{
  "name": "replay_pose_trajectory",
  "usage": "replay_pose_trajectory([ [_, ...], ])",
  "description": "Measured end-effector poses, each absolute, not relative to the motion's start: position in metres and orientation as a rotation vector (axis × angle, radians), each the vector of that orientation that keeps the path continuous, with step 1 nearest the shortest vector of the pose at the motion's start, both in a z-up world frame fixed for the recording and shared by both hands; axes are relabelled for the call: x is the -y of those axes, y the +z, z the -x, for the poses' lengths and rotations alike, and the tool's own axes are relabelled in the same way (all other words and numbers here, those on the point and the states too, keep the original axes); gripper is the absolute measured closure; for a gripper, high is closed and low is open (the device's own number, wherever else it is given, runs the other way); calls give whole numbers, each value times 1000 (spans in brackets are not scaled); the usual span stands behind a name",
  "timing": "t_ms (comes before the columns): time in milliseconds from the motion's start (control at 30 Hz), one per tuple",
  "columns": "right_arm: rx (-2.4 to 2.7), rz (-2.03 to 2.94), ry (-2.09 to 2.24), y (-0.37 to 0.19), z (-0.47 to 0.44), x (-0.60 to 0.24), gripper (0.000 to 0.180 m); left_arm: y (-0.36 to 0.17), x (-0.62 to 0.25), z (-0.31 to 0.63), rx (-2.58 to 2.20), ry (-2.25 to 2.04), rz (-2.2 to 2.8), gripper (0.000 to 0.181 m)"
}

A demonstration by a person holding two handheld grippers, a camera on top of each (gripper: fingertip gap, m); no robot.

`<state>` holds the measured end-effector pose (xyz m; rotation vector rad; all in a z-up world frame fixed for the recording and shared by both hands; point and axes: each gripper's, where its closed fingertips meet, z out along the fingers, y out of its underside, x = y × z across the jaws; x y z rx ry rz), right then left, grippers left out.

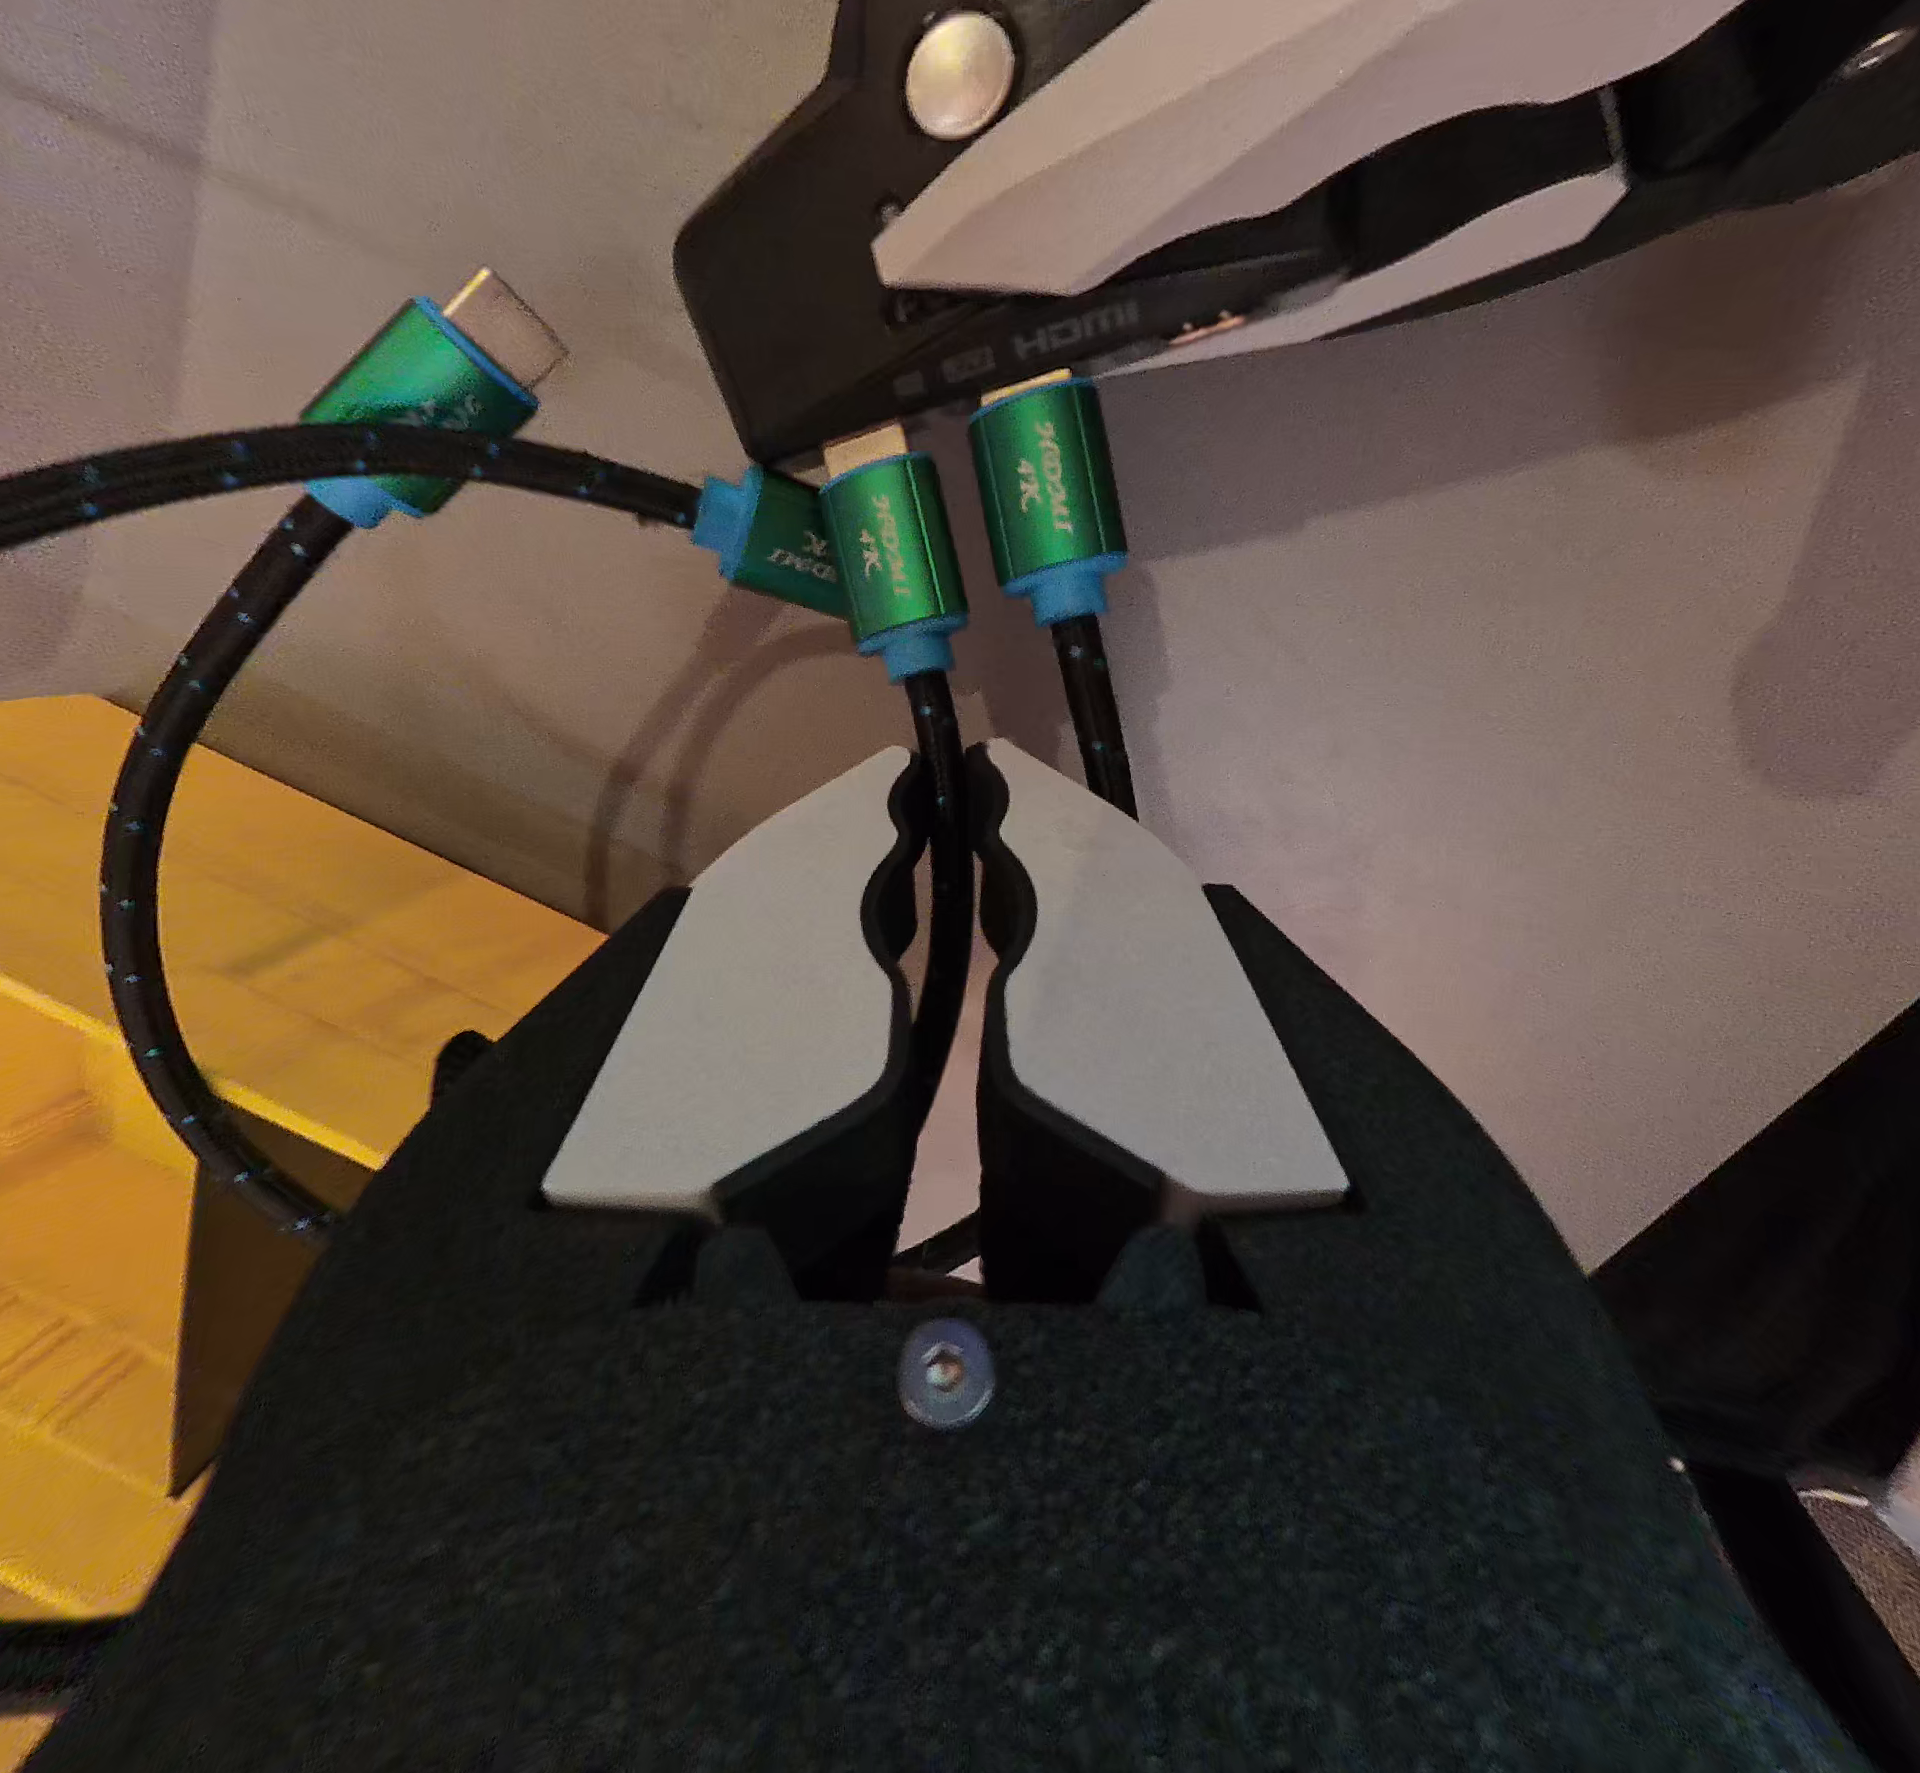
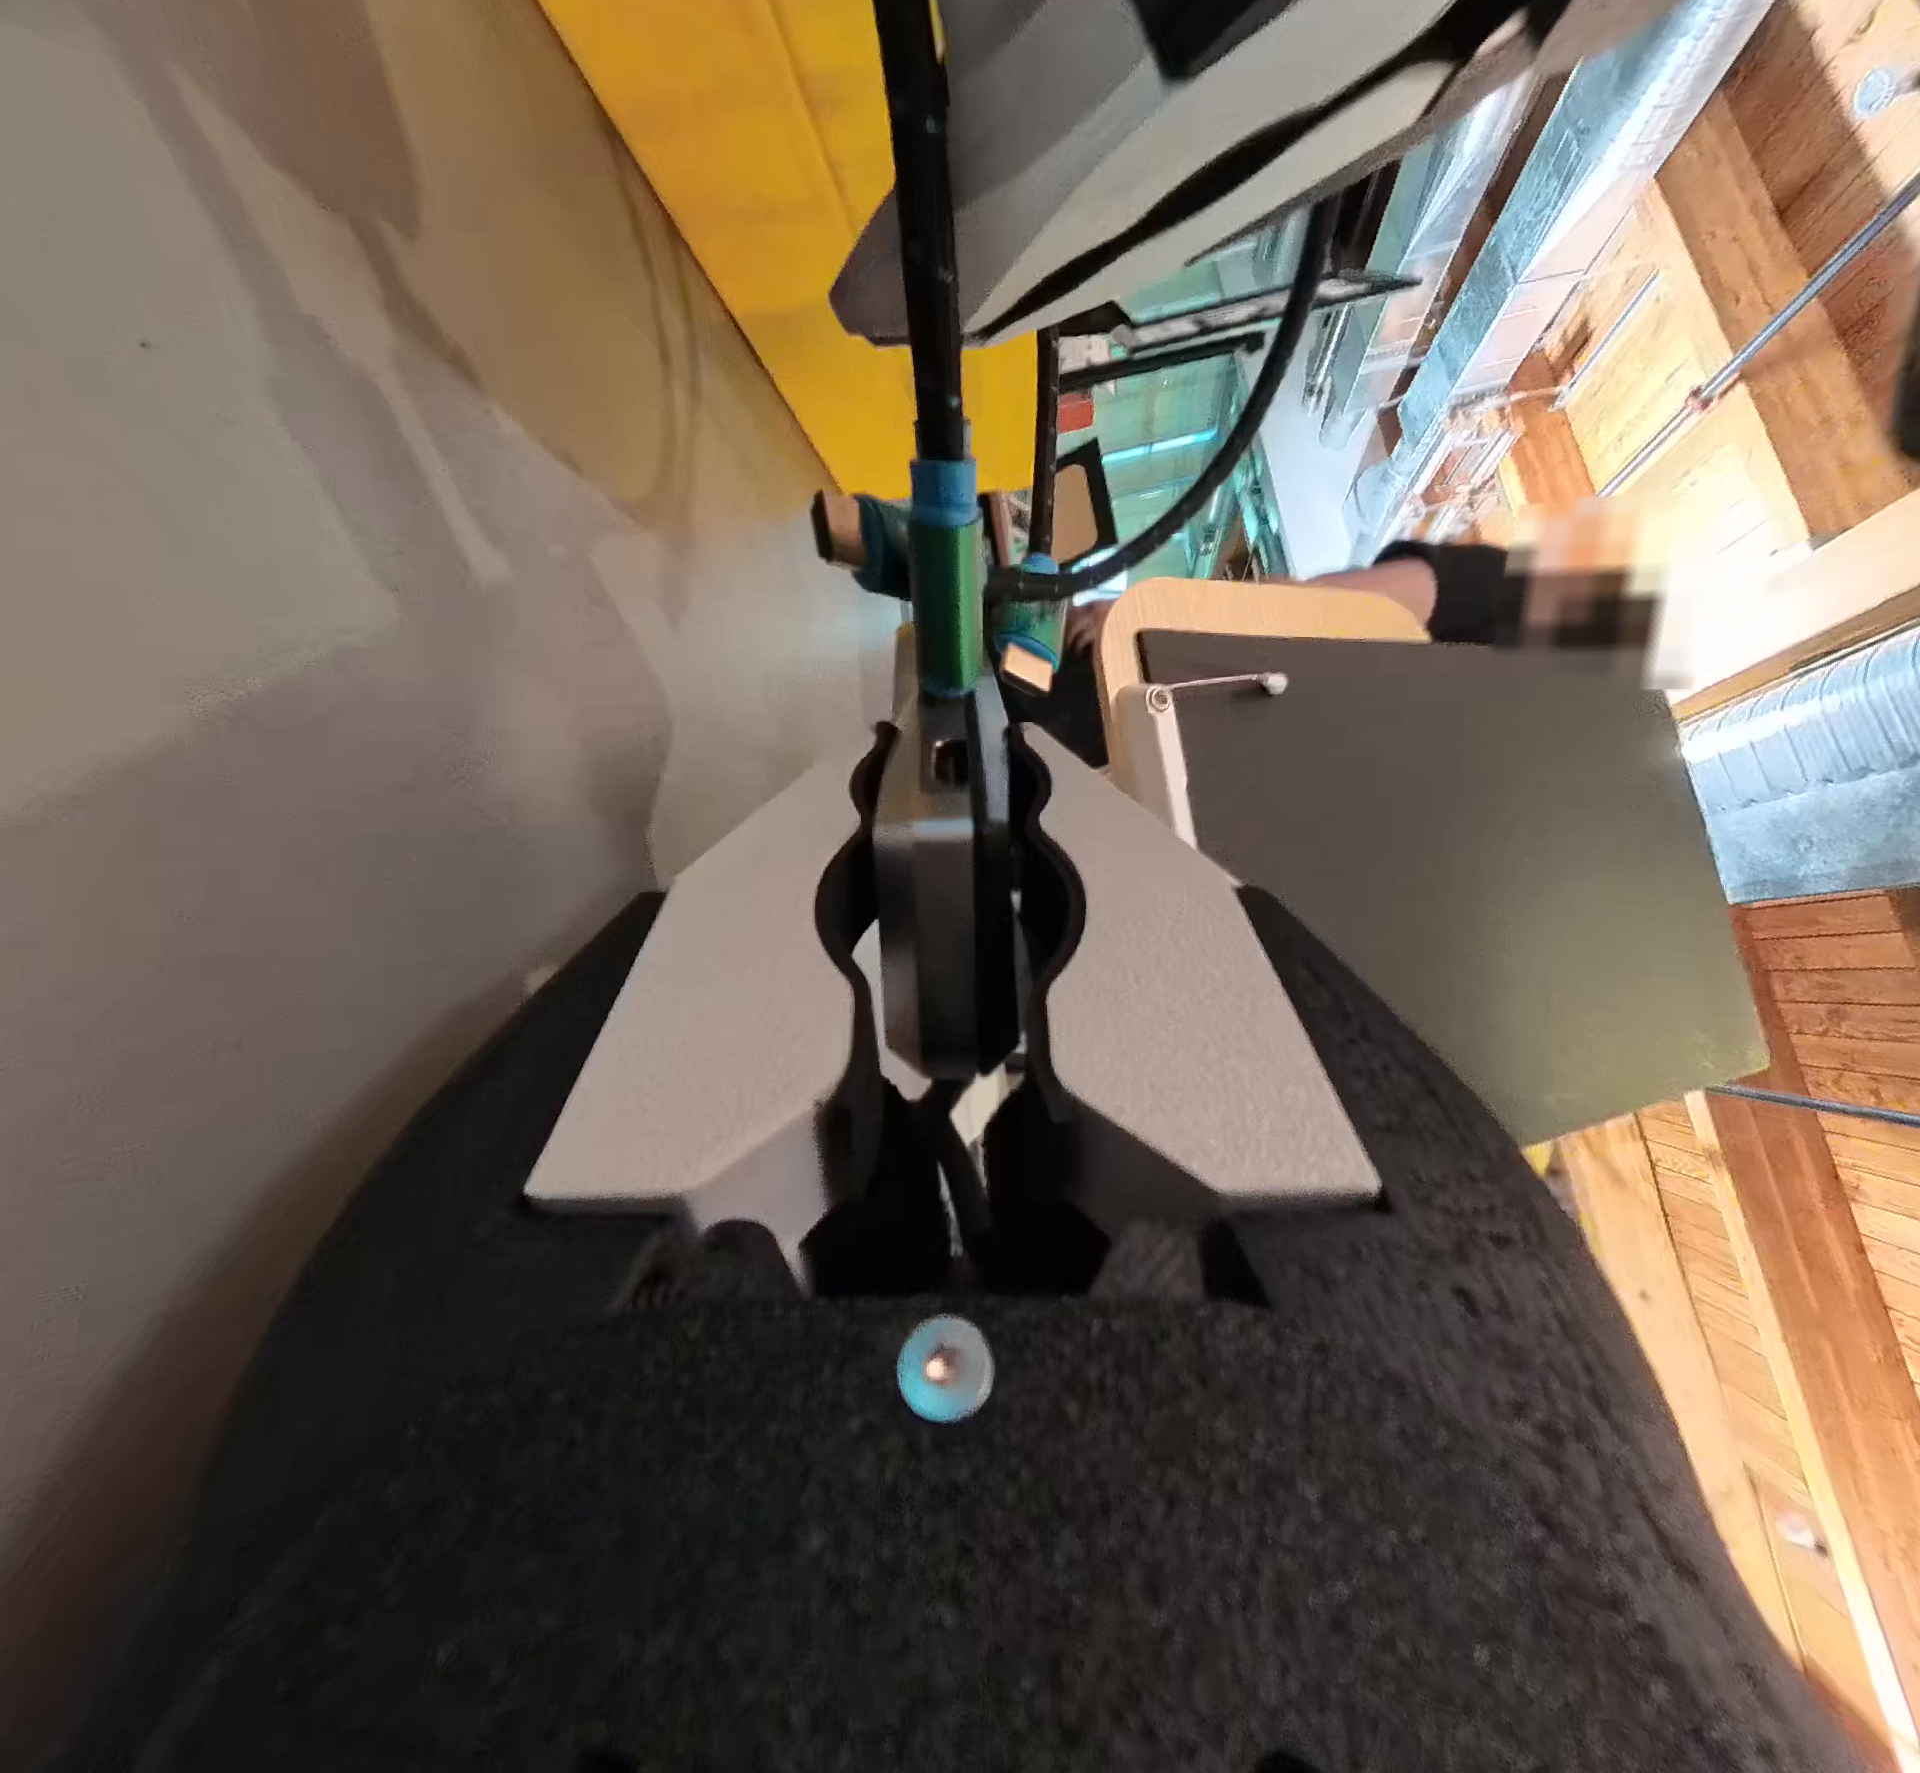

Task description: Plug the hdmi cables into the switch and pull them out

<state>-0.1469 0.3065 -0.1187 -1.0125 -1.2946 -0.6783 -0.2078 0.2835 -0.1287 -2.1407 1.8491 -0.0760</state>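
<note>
In the left wrist view my left gripper (image 1: 940,757) is shut on a black braided cable (image 1: 935,715) just below its green HDMI plug (image 1: 899,549). The plug's gold tip touches the lower edge of the black switch (image 1: 800,269); how deep it sits is unclear. A second green plug (image 1: 1044,487) stands at the switch beside it. A third plug (image 1: 774,544) lies behind, and a fourth (image 1: 436,393) hangs free at the left. The right gripper's white fingers (image 1: 1195,144) clamp the switch. In the right wrist view my right gripper (image 2: 945,747) is shut on the switch (image 2: 935,892), with the plug (image 2: 945,601) at its far end.
A yellow box (image 1: 208,892) sits at the lower left, against pale fabric (image 1: 1455,684). A looping cable (image 1: 145,840) hangs in front of it. In the right wrist view a dark panel (image 2: 1455,840) stands close on the right, with a person behind it.
</note>
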Motion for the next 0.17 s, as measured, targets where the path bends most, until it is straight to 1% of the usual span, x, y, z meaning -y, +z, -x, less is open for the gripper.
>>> replay_pose_trajectory([
  [33,1287,1039,-686,-120,145,-308,159,-128,-281,206,-1834,-100,2145,174],
  [167,1251,1089,-691,-120,140,-311,159,-125,-280,201,-1790,-128,2144,174],
])
